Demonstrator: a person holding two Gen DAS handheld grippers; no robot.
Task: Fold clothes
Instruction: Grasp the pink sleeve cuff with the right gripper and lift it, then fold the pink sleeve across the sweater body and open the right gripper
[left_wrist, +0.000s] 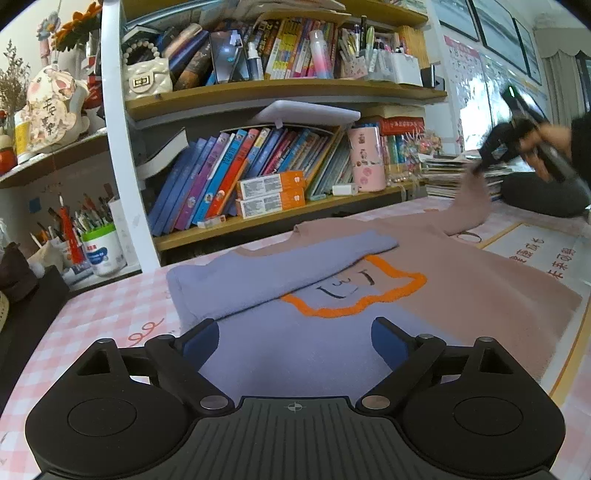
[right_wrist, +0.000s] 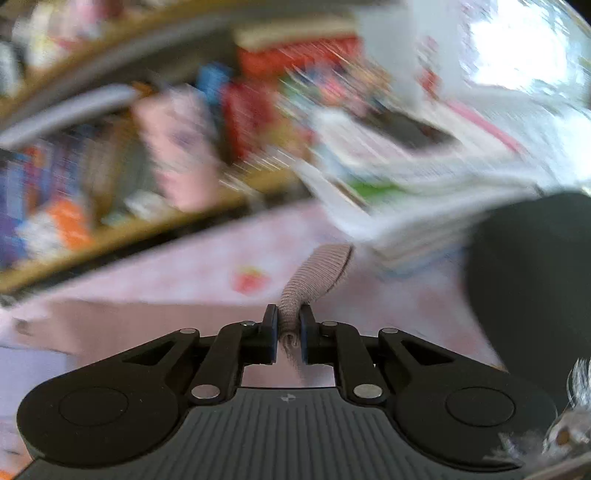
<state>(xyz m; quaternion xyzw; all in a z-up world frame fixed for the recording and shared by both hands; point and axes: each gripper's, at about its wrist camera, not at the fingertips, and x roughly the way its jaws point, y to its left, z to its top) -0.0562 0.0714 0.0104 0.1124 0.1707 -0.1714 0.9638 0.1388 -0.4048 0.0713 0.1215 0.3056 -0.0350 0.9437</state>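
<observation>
Checked tablecloth (left_wrist: 110, 314), sweater (left_wrist: 461, 280) (two-tone), bookshelves (left_wrist: 280, 96)

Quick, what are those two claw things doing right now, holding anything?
Left gripper: open, holding nothing, above the sweater.
Right gripper: closed on the pink sleeve cuff.

Soft, even daylight fills both views, with blown-out white glare at the right wrist view's upper right. The left wrist view is sharp, apart from a motion-smeared black handheld gripper (left_wrist: 480, 166). Fisheye curvature bends the wooden bookshelf (left_wrist: 280, 96); corners vignette black. Right view's background streaks heavily.
</observation>
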